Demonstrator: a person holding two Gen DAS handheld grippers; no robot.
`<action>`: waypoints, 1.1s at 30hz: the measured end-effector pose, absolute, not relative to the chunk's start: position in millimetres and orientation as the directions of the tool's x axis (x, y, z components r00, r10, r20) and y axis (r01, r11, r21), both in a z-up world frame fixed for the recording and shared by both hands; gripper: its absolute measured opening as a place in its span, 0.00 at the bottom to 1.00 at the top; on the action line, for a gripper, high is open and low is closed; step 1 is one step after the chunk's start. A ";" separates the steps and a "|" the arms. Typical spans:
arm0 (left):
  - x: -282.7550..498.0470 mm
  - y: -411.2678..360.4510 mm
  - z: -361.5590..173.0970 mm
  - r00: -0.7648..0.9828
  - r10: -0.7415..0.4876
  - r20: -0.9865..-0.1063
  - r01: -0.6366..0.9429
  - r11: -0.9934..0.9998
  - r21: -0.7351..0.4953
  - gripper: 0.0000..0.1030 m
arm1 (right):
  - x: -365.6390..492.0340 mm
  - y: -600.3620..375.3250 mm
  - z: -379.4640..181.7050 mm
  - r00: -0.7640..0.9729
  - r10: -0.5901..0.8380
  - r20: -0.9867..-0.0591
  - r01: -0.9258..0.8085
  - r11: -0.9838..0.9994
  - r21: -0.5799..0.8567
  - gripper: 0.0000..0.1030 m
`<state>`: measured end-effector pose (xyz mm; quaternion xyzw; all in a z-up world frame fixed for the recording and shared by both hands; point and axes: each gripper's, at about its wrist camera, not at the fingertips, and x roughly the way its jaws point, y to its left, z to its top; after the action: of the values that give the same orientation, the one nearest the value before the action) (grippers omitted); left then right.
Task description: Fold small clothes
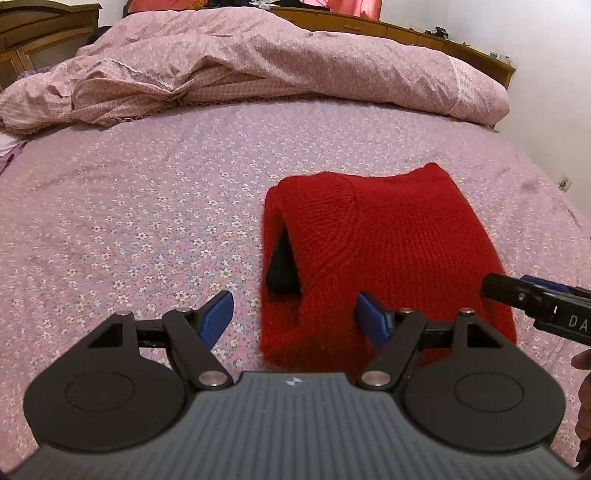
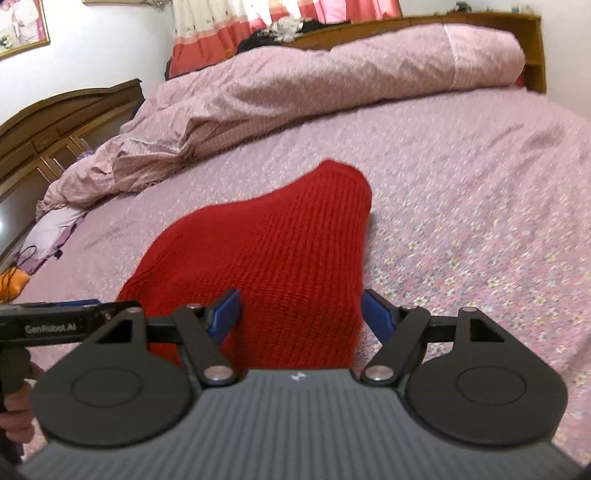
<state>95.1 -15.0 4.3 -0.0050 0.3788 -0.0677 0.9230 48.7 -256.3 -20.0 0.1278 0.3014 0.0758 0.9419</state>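
Note:
A red knitted sweater (image 1: 388, 243) lies folded on the bed, its collar opening showing dark at its left side. It also shows in the right wrist view (image 2: 280, 251). My left gripper (image 1: 295, 314) is open and empty, just above the sweater's near left corner. My right gripper (image 2: 301, 312) is open and empty, its blue fingers (image 2: 375, 314) spread over the sweater's near edge. The right gripper also shows at the right edge of the left wrist view (image 1: 535, 299); the left gripper shows at the left of the right wrist view (image 2: 62, 314).
The bed has a pink flowered sheet (image 1: 129, 221). A rumpled pink quilt (image 1: 277, 62) lies along the far side. A wooden headboard (image 2: 480, 22) and wooden cabinet (image 2: 44, 129) stand beyond. Some clothes (image 2: 48, 236) lie at the bed's left edge.

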 end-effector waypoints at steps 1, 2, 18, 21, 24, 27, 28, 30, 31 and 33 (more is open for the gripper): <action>92.2 -16.3 5.4 0.704 -0.126 -0.699 0.119 0.991 -0.059 0.76 | 44.4 -254.5 -17.6 0.814 0.214 -0.541 -0.068 0.958 0.277 0.73; 89.6 -17.4 6.4 0.704 -0.123 -0.700 0.115 0.992 -0.059 0.77 | 40.6 -253.1 -15.8 0.819 0.212 -0.534 -0.071 0.960 0.271 0.73; 64.4 -33.7 -1.2 0.659 -0.119 -0.743 0.112 0.992 -0.059 0.85 | 5.6 -247.8 -15.3 0.816 0.198 -0.543 -0.057 0.963 0.264 0.73; 63.7 -36.7 -3.8 0.646 -0.118 -0.754 0.118 0.992 -0.054 0.85 | 3.7 -244.8 -17.2 0.813 0.197 -0.548 -0.060 0.965 0.257 0.73; 63.5 -38.3 -5.7 0.638 -0.116 -0.761 0.119 0.992 -0.051 0.85 | 2.2 -242.3 -19.5 0.810 0.189 -0.556 -0.058 0.968 0.244 0.73; 64.6 -38.7 -7.9 0.631 -0.110 -0.768 0.116 0.992 -0.047 0.85 | 2.1 -240.9 -22.7 0.804 0.186 -0.565 -0.055 0.969 0.240 0.73; 64.7 -38.8 -8.6 0.629 -0.109 -0.770 0.116 0.992 -0.046 0.85 | 2.3 -240.9 -23.4 0.802 0.186 -0.567 -0.054 0.969 0.242 0.73; 65.1 -39.2 -10.2 0.625 -0.109 -0.773 0.117 0.992 -0.045 0.85 | 2.5 -240.7 -25.4 0.798 0.189 -0.572 -0.053 0.968 0.246 0.73; 65.1 -39.3 -10.8 0.624 -0.108 -0.774 0.117 0.992 -0.044 0.85 | 2.8 -240.7 -26.3 0.796 0.189 -0.575 -0.052 0.968 0.247 0.73; 65.5 -39.6 -11.5 0.623 -0.107 -0.775 0.116 0.992 -0.043 0.85 | 3.0 -240.7 -27.7 0.793 0.192 -0.578 -0.051 0.967 0.250 0.73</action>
<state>65.5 -39.6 -11.5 0.0055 0.4300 -0.0619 0.9007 3.0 -240.7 -27.7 0.1112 0.3148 0.0646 0.9404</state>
